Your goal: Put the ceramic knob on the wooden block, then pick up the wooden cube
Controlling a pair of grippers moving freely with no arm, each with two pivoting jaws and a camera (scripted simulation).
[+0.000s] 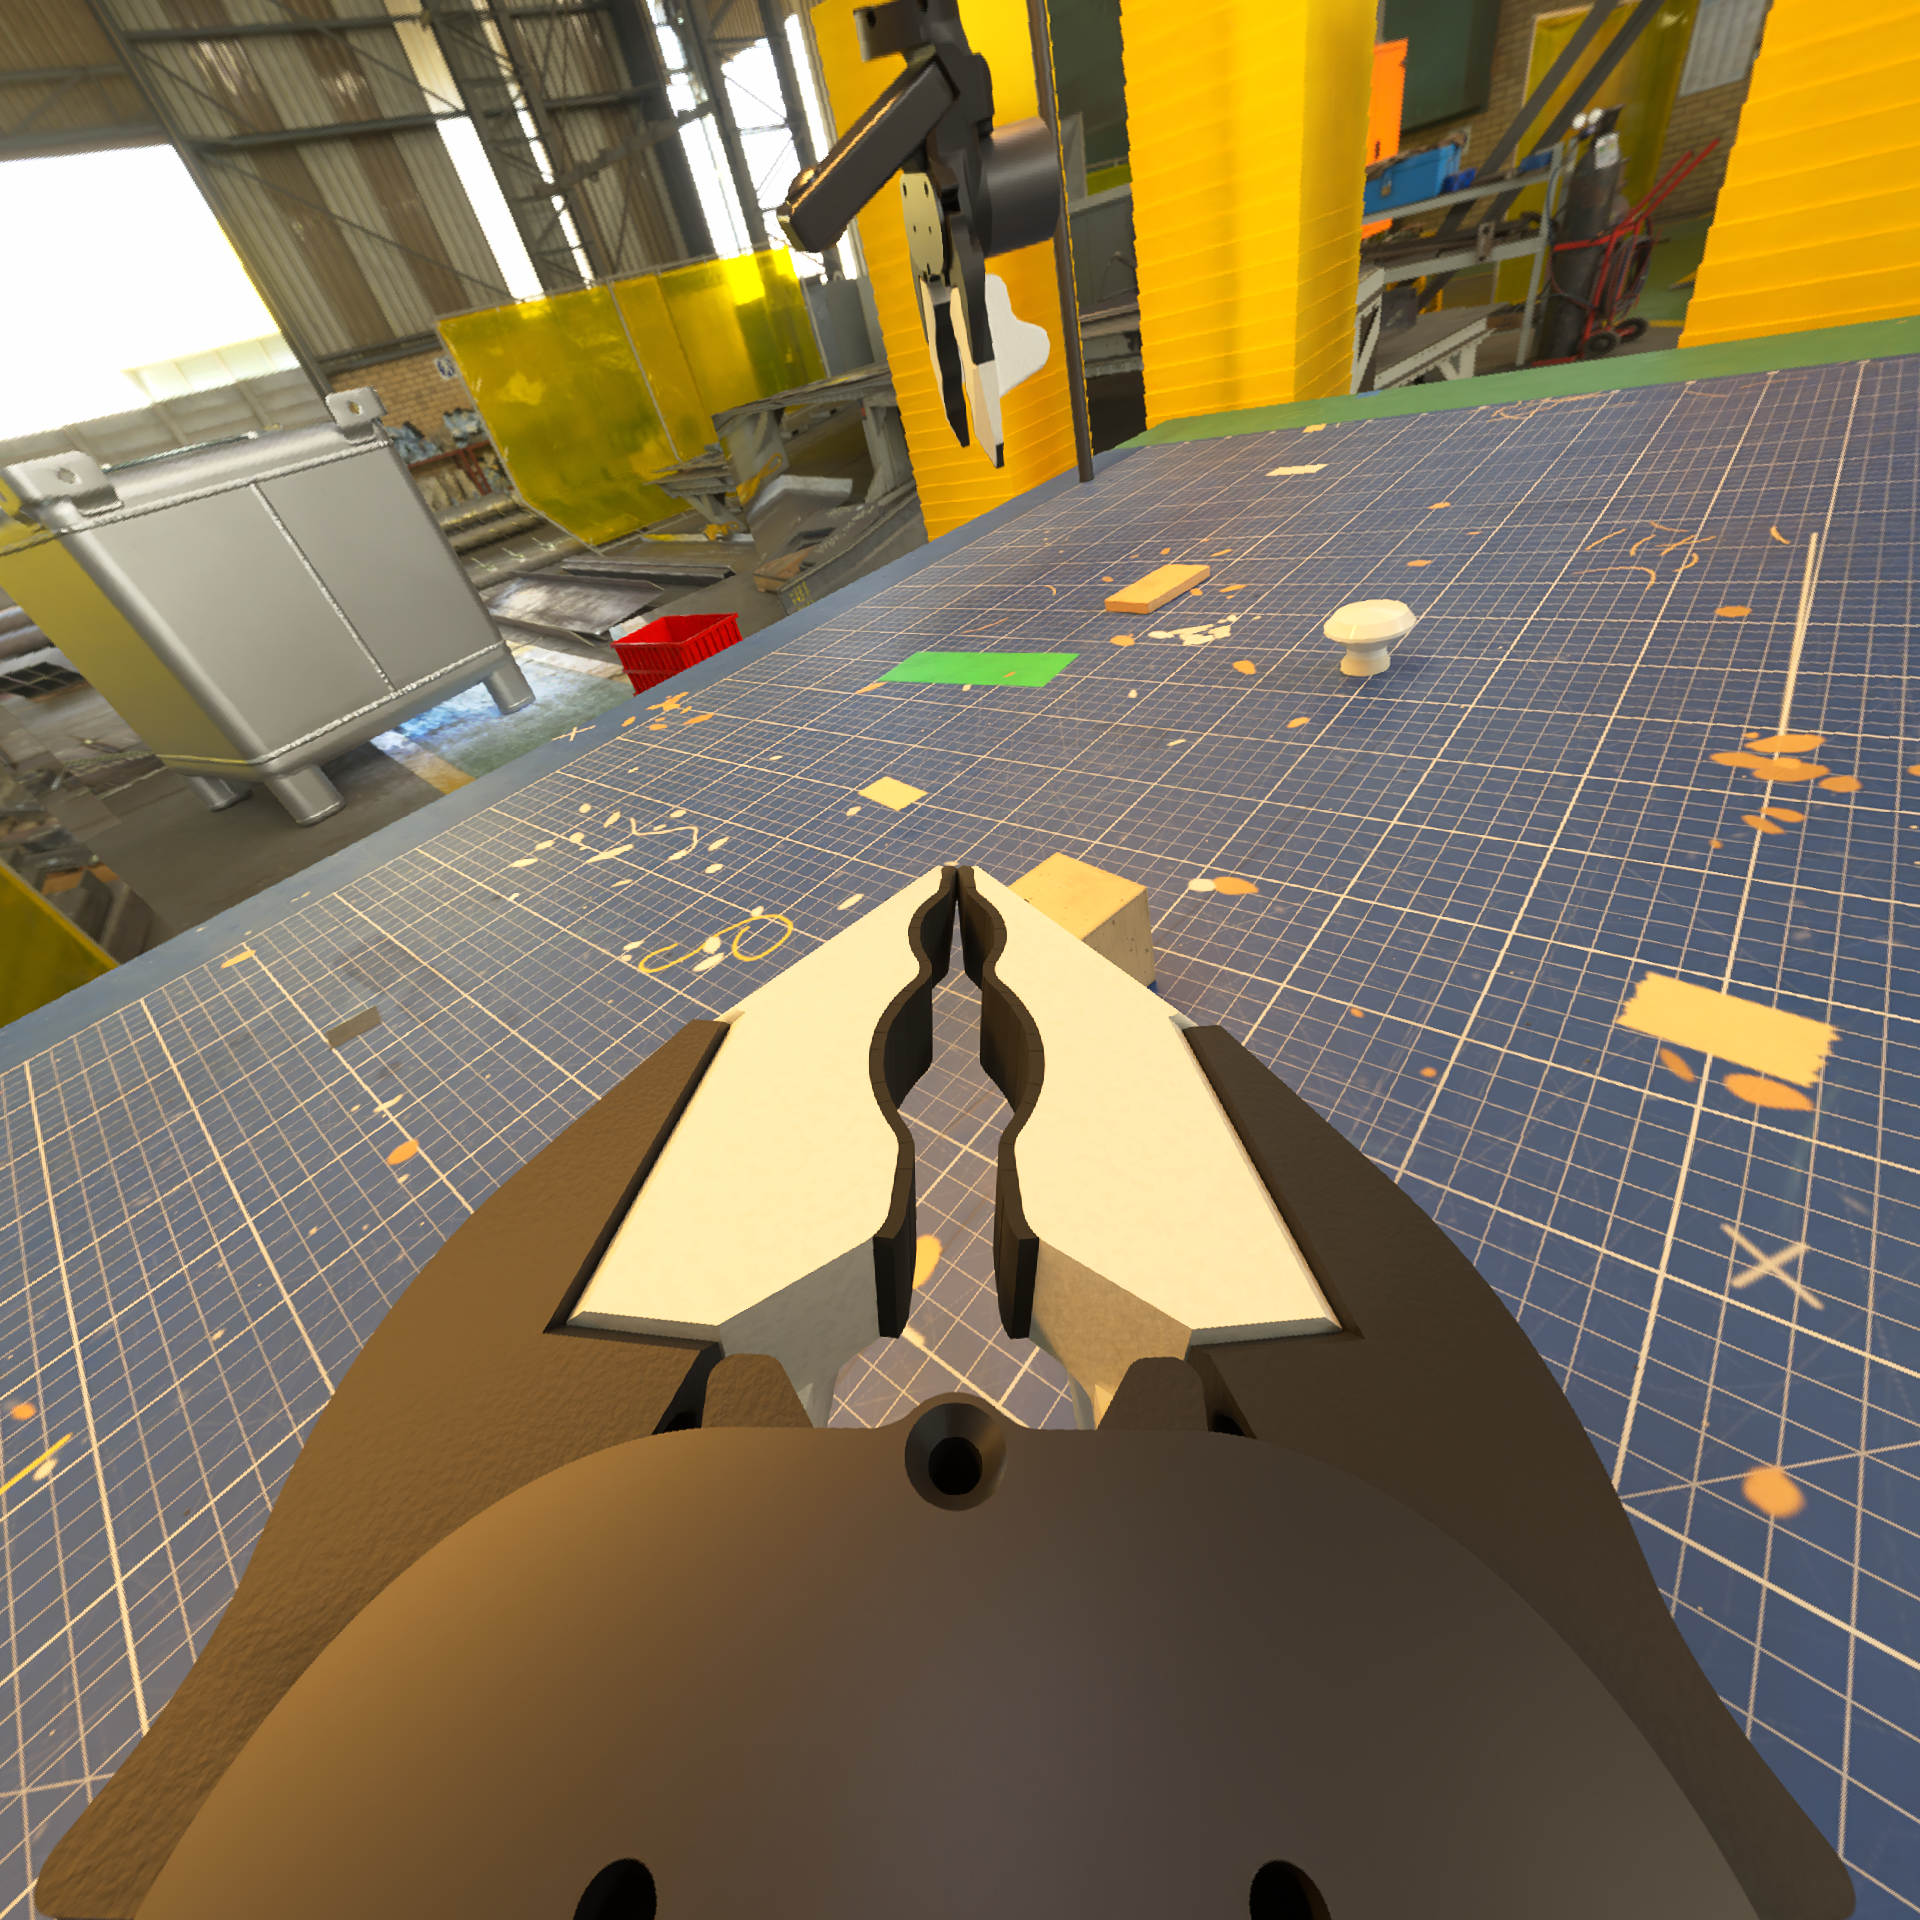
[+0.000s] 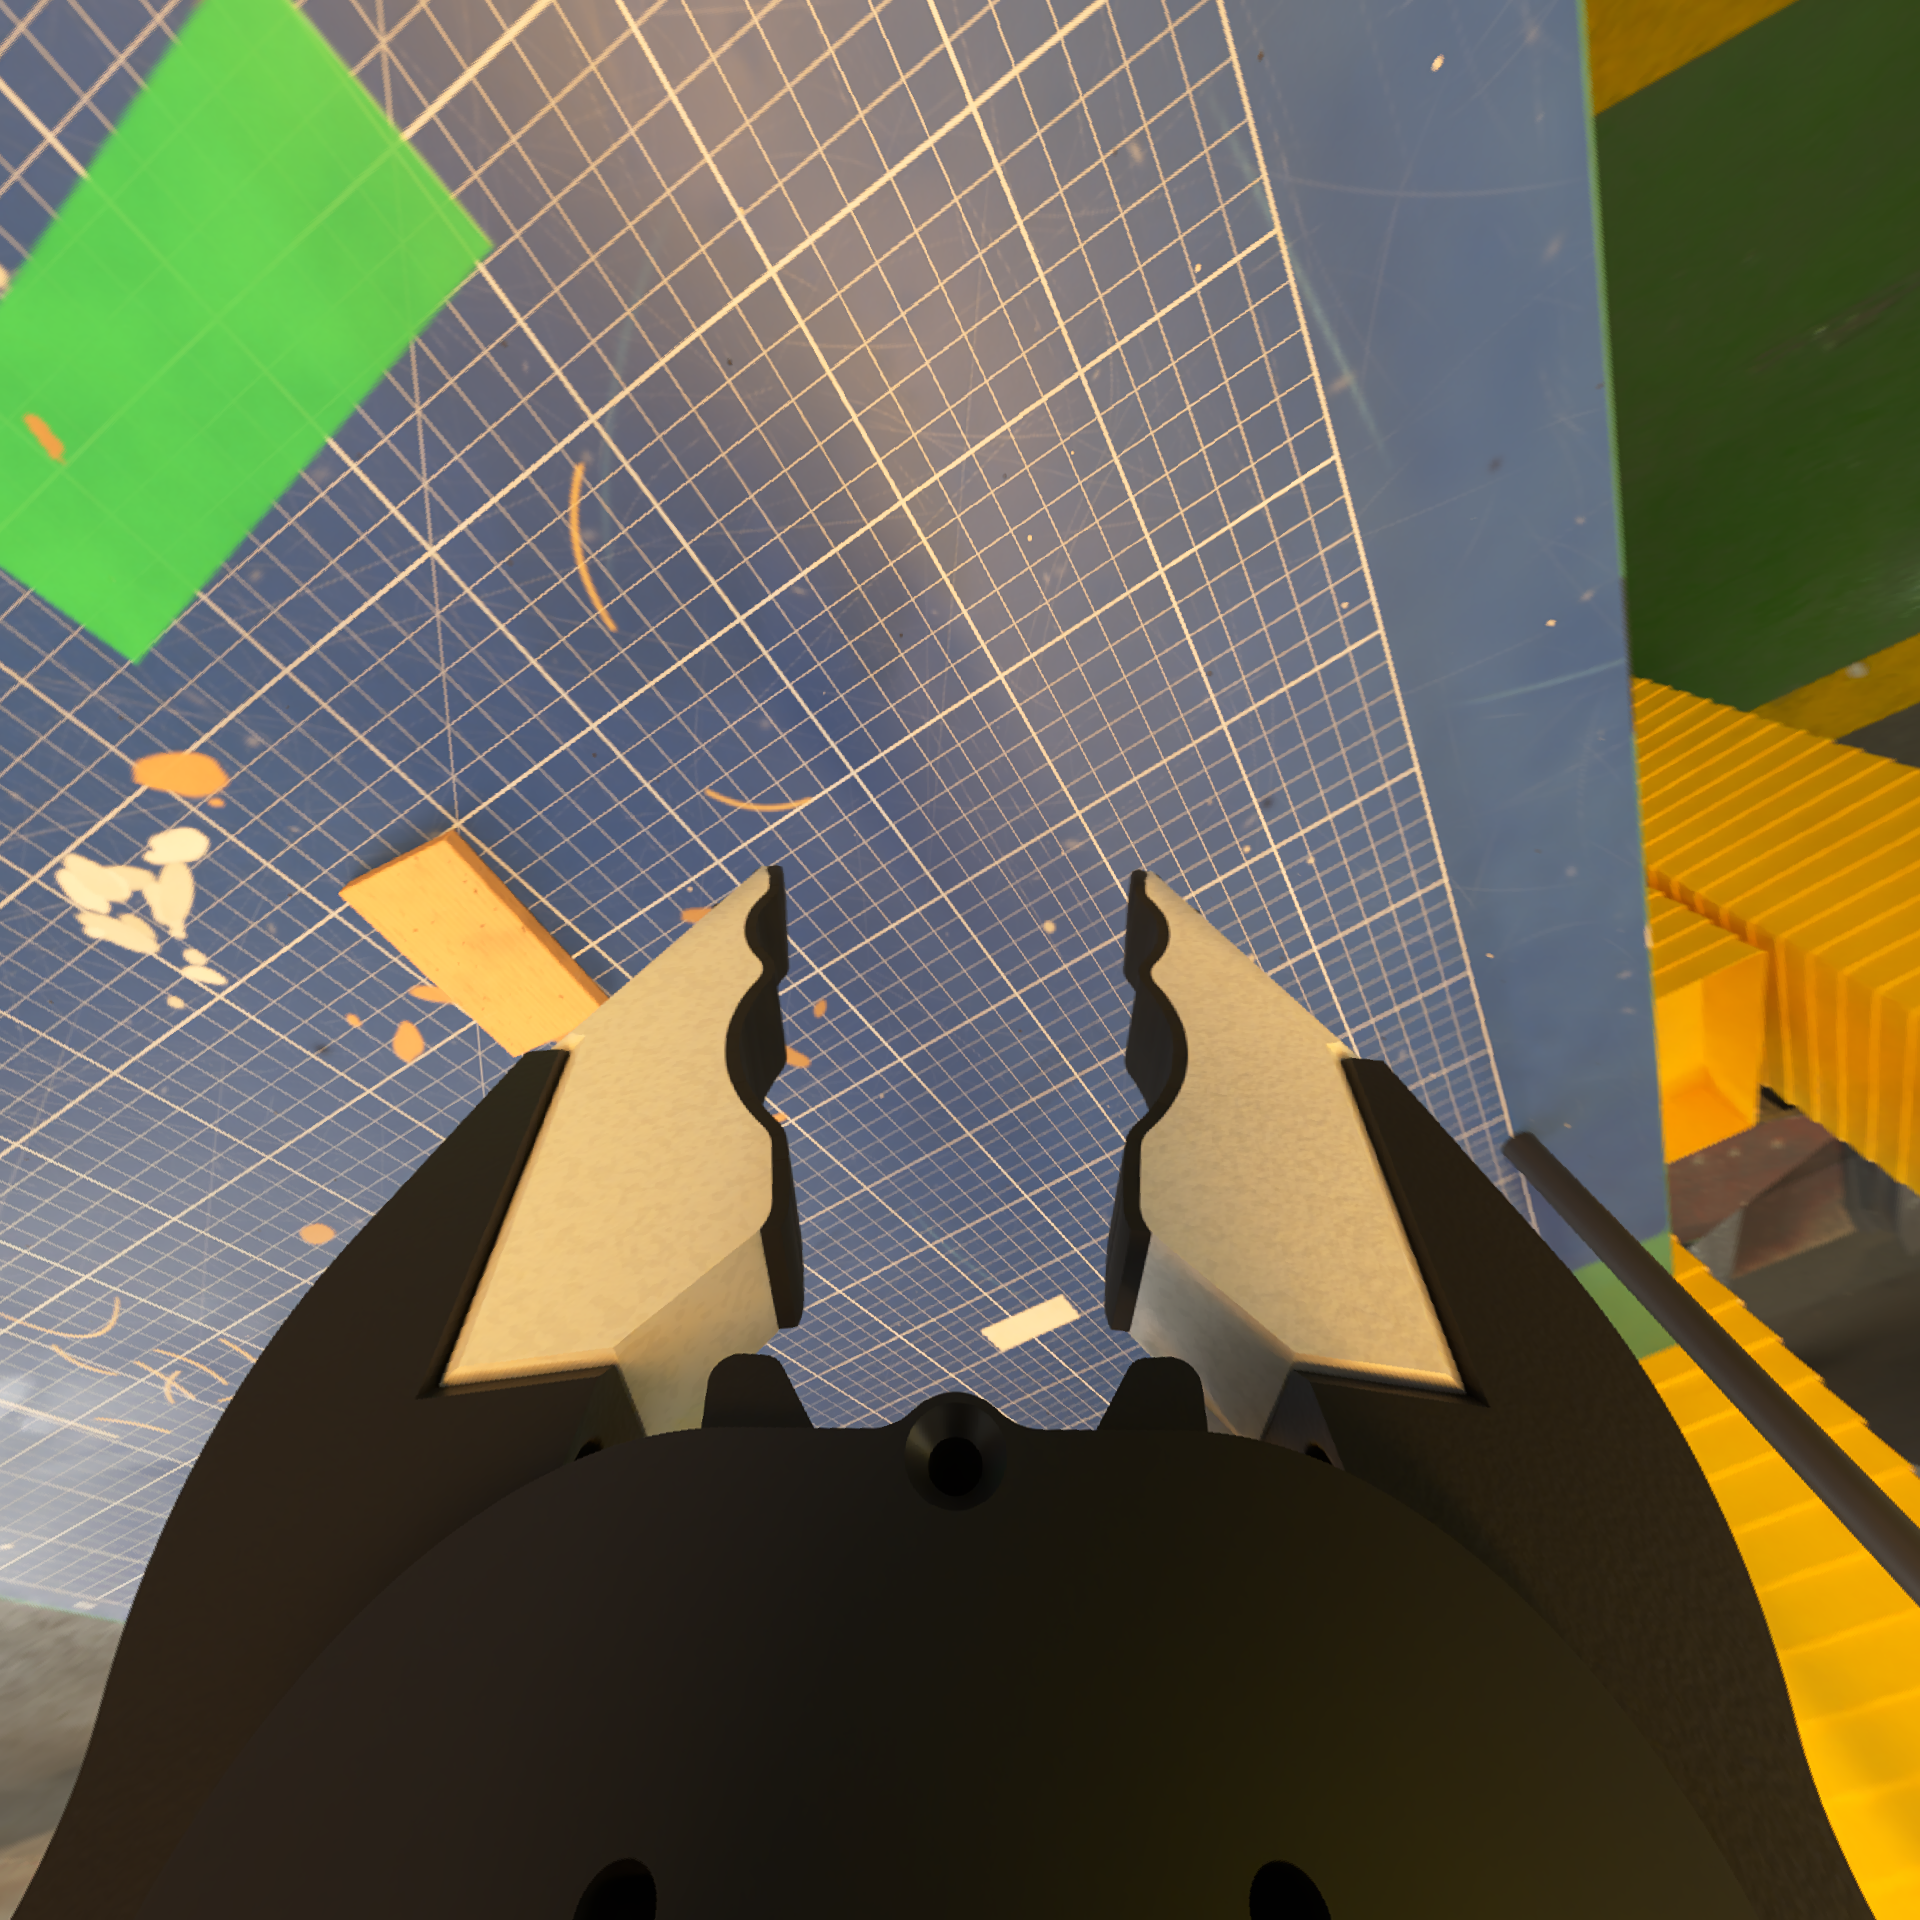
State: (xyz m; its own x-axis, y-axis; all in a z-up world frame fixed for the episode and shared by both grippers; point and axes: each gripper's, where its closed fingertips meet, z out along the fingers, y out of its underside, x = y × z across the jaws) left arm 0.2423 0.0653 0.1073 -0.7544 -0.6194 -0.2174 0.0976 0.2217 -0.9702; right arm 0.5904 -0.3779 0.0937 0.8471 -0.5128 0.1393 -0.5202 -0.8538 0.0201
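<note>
Wooden cube (image 1: 1101, 914) half behind gripper (image 1: 958, 878)

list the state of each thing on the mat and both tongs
left tongs: shut, empty, low over the mat
right tongs: open, empty, above the mat
ceramic knob: upright on the mat, not yet on the block
wooden block: flat on the mat, nothing on it
wooden cube: on the mat, partly hidden behind the left tongs, ungrasped
</note>
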